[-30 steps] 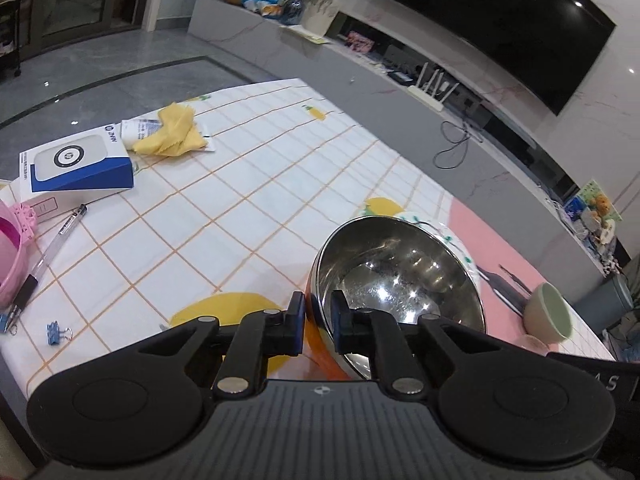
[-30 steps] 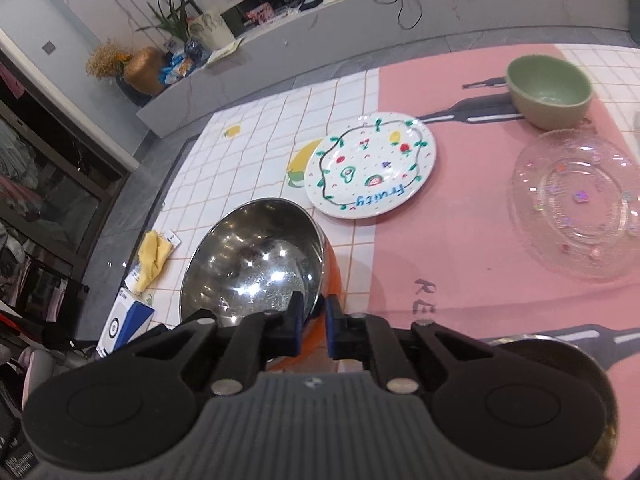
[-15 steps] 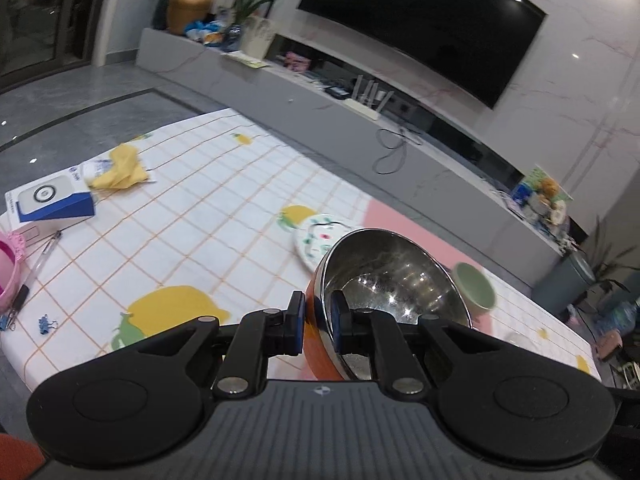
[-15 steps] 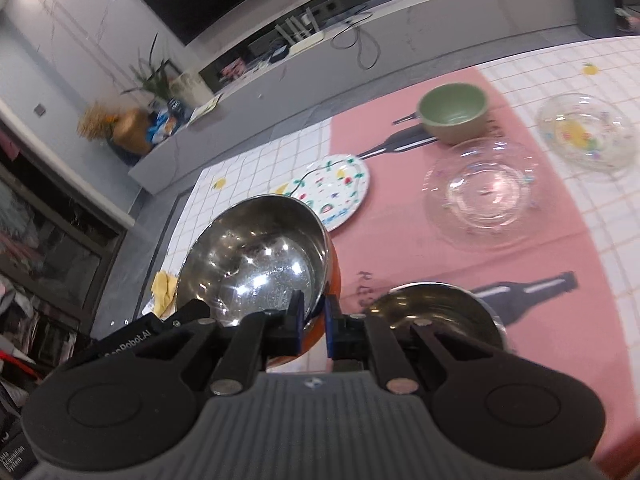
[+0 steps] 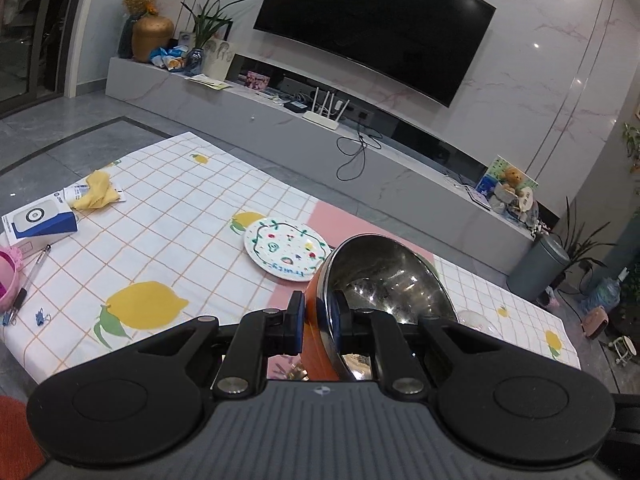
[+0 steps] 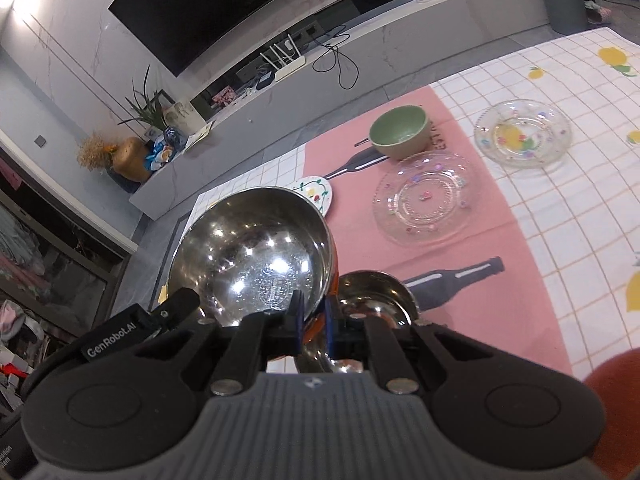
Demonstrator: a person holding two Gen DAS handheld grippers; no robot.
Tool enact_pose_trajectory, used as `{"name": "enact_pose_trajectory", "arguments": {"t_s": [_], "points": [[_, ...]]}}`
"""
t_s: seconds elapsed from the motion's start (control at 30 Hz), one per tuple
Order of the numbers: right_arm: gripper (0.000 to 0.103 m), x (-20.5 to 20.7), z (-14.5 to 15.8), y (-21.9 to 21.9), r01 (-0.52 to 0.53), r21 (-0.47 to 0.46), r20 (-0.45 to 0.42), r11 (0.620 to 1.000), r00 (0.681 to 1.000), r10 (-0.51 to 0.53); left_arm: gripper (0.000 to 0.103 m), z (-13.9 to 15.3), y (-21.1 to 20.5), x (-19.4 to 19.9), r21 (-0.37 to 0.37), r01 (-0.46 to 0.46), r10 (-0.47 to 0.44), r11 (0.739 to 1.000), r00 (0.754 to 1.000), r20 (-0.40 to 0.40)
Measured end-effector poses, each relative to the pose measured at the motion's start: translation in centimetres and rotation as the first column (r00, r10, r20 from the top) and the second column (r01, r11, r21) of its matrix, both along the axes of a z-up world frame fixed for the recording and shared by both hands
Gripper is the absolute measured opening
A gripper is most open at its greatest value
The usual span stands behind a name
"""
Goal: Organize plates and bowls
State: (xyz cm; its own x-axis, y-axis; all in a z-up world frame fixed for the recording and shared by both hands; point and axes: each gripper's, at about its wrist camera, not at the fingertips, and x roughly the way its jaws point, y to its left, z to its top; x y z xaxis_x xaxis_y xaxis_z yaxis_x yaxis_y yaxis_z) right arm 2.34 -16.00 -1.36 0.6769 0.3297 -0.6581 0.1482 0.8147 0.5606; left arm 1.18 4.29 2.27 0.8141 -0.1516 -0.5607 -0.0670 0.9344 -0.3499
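A steel bowl with an orange outside point(image 5: 384, 280) point(image 6: 256, 248) is held in the air over the table, tilted. My left gripper point(image 5: 318, 326) is shut on its rim. My right gripper point(image 6: 312, 316) is shut on the opposite rim. A second steel bowl point(image 6: 376, 292) sits on the pink mat just below. A painted white plate point(image 5: 286, 250) point(image 6: 316, 194), a green bowl point(image 6: 398, 130) and two clear glass plates point(image 6: 424, 196) point(image 6: 522, 134) lie on the table.
At the table's left end lie a blue and white box point(image 5: 38, 220), a yellow cloth point(image 5: 96, 190), a pen point(image 5: 32, 272) and a pink object point(image 5: 8, 280). A TV console stands beyond the table's far edge.
Both grippers have lifted the orange steel bowl well above the table and carried it right, toward the second steel bowl. The views have risen and tilted up.
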Motion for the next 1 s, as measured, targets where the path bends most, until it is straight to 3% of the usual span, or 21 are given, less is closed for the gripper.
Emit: {"name": "enact_pose_trajectory", "arguments": {"t_s": [0.47, 1.0], "points": [[0.008, -2.0, -0.8, -1.9, 0.002, -0.003, -0.043, 1.000, 0.999, -0.002, 0.015, -1.4, -1.6, -1.8, -0.002, 0.029, -0.029, 1.000, 0.997, -0.073], [0.008, -0.8, -3.1, -1.9, -0.003, -0.027, -0.106, 1.000, 0.994, 0.000, 0.015, -4.8, -1.2, -0.5, -0.036, 0.032, -0.038, 0.999, 0.981, -0.188]]}}
